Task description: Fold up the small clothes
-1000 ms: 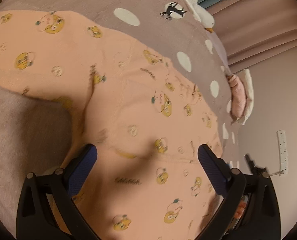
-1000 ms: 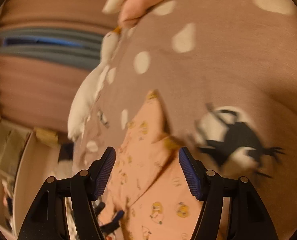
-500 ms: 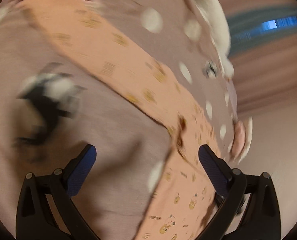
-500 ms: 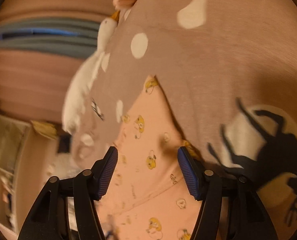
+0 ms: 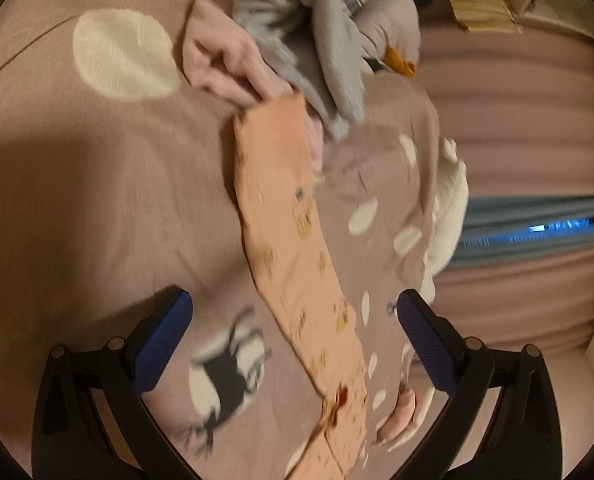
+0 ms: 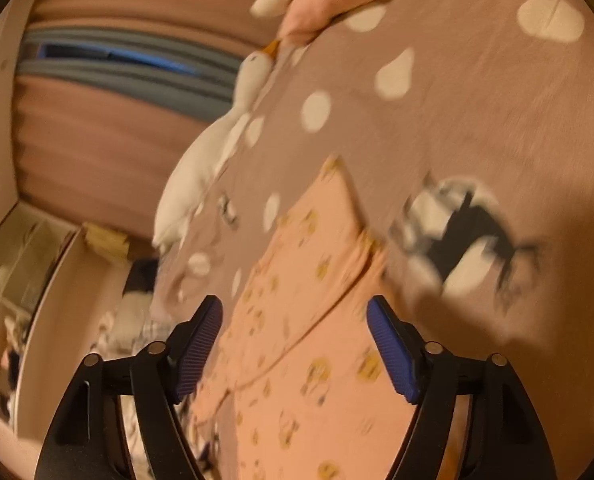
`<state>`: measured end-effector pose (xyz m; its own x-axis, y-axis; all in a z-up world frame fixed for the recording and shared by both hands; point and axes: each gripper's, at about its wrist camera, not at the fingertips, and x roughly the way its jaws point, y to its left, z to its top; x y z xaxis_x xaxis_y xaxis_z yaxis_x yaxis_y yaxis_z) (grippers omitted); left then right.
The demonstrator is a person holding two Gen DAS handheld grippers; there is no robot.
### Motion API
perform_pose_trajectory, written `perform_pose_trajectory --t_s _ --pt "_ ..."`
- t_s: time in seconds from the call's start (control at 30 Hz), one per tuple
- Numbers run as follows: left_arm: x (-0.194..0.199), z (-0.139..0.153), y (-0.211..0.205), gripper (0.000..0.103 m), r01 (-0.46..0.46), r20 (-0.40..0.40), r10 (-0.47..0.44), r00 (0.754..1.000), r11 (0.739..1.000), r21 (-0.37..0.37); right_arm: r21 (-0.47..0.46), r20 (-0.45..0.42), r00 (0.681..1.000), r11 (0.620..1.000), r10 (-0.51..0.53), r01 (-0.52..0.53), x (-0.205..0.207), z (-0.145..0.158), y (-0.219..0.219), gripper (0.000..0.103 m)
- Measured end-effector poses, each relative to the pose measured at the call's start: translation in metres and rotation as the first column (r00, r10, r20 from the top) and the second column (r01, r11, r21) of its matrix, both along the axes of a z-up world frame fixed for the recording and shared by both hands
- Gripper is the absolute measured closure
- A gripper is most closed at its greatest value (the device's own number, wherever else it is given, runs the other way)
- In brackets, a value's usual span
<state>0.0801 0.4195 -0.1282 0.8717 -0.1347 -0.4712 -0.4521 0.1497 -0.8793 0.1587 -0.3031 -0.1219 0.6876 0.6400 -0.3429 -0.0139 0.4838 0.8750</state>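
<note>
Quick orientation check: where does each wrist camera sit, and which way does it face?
Left wrist: behind the open left claw, looking along the peach garment toward a grey clothes pile; only its blue-padded fingers show.
Right wrist: behind the open right claw, above the same garment, facing a white goose toy.
Shared: peach garment, dotted brown bedspread.

I see a home bedroom: a bed under a brown spotted bedspread (image 5: pixel 97 200), pink curtains (image 5: pixel 529 112) behind it, a white goose toy (image 6: pixel 217 152) and heaped clothes (image 5: pixel 317 20) at the edge.
</note>
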Motion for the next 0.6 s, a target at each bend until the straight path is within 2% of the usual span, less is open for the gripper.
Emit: perform_pose_trajectory --t_s 0.2,0.4,0.5,0.57,0.6 --pt "0.029 0.001 0.020 0.001 0.003 0.038 -0.004 0.999 1.000 0.020 -0.065 -0.015 0.994 0.992 0.108 -0.109 -0.002 0.002 0.032 0.025" --pt "0.046 -0.001 0.035 0.003 -0.038 0.001 0.038 0.999 0.997 0.065 -0.078 -0.007 0.990 0.987 0.142 -0.142 -0.002 0.005 0.044 0.025" --pt "0.053 0.000 0.040 0.014 -0.056 -0.033 0.060 0.998 0.994 0.095 -0.091 -0.011 0.988 0.983 0.156 -0.157 -0.003 0.005 0.049 0.025" --pt "0.056 -0.003 0.040 0.038 -0.053 -0.075 0.061 0.995 0.993 0.107 -0.091 -0.016 0.987 0.982 0.162 -0.163 -0.003 0.004 0.052 0.025" --pt "0.059 -0.004 0.040 0.046 -0.041 -0.105 0.053 0.993 0.992 0.116 -0.089 -0.018 0.986 0.982 0.169 -0.170 -0.003 0.003 0.054 0.025"
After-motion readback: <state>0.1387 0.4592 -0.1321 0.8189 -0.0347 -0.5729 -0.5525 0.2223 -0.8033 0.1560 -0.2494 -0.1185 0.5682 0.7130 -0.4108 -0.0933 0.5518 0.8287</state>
